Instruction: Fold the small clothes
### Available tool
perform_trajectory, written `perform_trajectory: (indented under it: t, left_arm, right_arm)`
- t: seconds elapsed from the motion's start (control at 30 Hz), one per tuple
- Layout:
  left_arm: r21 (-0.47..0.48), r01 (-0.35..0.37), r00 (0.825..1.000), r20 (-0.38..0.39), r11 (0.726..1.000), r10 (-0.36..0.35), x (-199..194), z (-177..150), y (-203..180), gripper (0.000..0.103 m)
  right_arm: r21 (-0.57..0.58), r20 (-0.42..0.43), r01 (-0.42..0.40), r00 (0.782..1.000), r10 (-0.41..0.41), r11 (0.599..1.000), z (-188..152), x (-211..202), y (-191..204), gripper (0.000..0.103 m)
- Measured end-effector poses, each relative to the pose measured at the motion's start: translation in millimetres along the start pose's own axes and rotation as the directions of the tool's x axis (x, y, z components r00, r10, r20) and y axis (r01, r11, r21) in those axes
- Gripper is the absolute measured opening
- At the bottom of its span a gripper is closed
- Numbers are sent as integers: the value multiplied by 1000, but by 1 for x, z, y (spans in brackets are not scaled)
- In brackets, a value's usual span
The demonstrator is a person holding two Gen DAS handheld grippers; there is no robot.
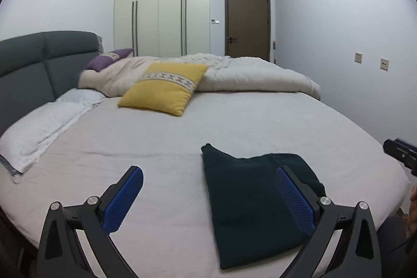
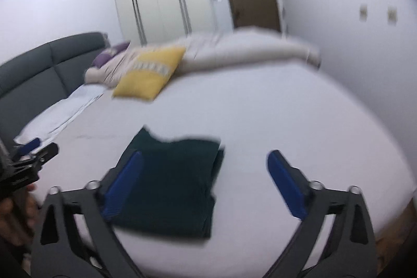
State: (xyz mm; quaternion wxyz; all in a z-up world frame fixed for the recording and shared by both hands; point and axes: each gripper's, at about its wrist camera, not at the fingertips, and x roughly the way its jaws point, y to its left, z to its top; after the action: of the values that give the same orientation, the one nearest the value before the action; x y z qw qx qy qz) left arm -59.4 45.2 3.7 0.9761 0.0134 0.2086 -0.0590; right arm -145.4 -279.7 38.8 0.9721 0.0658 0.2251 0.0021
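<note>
Blue pads (image 1: 123, 199) of the left gripper (image 1: 208, 197) stand wide apart and hold nothing; its right finger is over the right part of the cloth (image 1: 247, 205), and whether it touches the fabric I cannot tell. This cloth is dark green, folded into a rough rectangle, and it lies flat on the sheet (image 1: 156, 147) close to the near edge of the bed. Its far left corner sticks out as a small point, and its far edge is a little uneven.

From the right wrist view, which is blurred, the right gripper (image 2: 206, 181) is also spread wide and empty. Its left finger is in front of the left side of the cloth (image 2: 172, 186), and its right finger is over bare sheet to the right of the cloth. The left gripper (image 2: 31, 160) shows at the left of the cloth, and the right gripper (image 1: 401, 155) shows at the right of the cloth in the left wrist view.

Beyond the cloth there is a broad stretch of bare sheet. Further behind the cloth lies a yellow pillow (image 1: 164, 87), and behind that a rumpled duvet (image 1: 247, 74). To the far left of the cloth are a white pillow (image 1: 39, 132) and a grey headboard (image 1: 39, 64).
</note>
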Motion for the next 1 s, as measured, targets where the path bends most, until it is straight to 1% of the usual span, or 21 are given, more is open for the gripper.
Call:
perform_trajectory:
  t: [0.03, 0.1, 0.2, 0.23, 0.3, 0.37, 0.43, 0.5, 0.6, 0.63, 0.7, 0.73, 0.77, 0.87, 0.97, 1.0]
  left_arm:
    - [3, 6, 1000, -9, 1000, -6, -3, 3, -1, 103]
    - [-3, 32, 999, -6, 999, -32, -9, 8, -1, 103]
    - [-52, 58, 998, -13, 997, -59, -9, 13, 6, 103]
    - [-70, 63, 998, -16, 996, -64, -12, 12, 8, 103]
    - [-110, 68, 997, -26, 992, -71, -9, 10, 16, 103]
    - [-132, 65, 996, -45, 989, -72, -9, 7, 19, 103]
    - [-118, 38, 998, -38, 992, -43, -9, 4, 18, 103]
    - [-74, -4, 1000, -22, 997, 2, -10, 1, 13, 103]
    - [-11, -71, 997, -2, 997, 71, -10, -6, 5, 103]
    - [15, -106, 994, 12, 994, 105, -10, -8, 1, 103]
    - [69, -206, 978, 43, 976, 203, -9, -14, -8, 103]
    - [86, -242, 970, 33, 966, 240, -6, -17, -11, 103]
    - [91, -245, 970, 16, 965, 244, -3, -18, -11, 103]
    - [69, -217, 974, -57, 974, 221, 9, -22, -6, 103]
    - [67, -209, 968, -126, 976, 216, 21, -29, -4, 103]
    - [62, -197, 967, -154, 978, 205, 25, -32, -4, 103]
  right_arm:
    - [-32, 40, 36, 999, -35, 999, 5, -6, 10, 103]
    - [-66, 65, 53, 997, -49, 996, 11, -12, 19, 103]
    - [-36, 86, 65, 994, -62, 997, 20, -21, 28, 103]
    - [-15, 88, 60, 994, -58, 998, 21, -23, 31, 103]
    - [-11, 80, 49, 996, -48, 999, 22, -26, 37, 103]
    - [-32, 43, 28, 999, -27, 999, 19, -25, 44, 103]
    - [-42, -8, 19, 1000, -19, 999, 14, -22, 50, 103]
    - [-31, -52, 21, 998, -23, 999, 10, -15, 53, 103]
    - [-5, -110, 41, 993, -42, 999, 2, -3, 54, 103]
    - [-1, -116, 44, 992, -44, 999, -2, 1, 54, 103]
    - [3, -125, 58, 990, -58, 998, -7, 5, 55, 103]
    - [-3, -124, 69, 990, -69, 998, -10, 7, 56, 103]
    - [-8, -120, 78, 990, -79, 997, -12, 8, 57, 103]
    - [-19, -114, 114, 987, -116, 993, -18, 13, 59, 103]
    - [-31, -128, 144, 981, -147, 989, -24, 21, 58, 103]
    - [-34, -138, 154, 978, -157, 988, -25, 24, 58, 103]
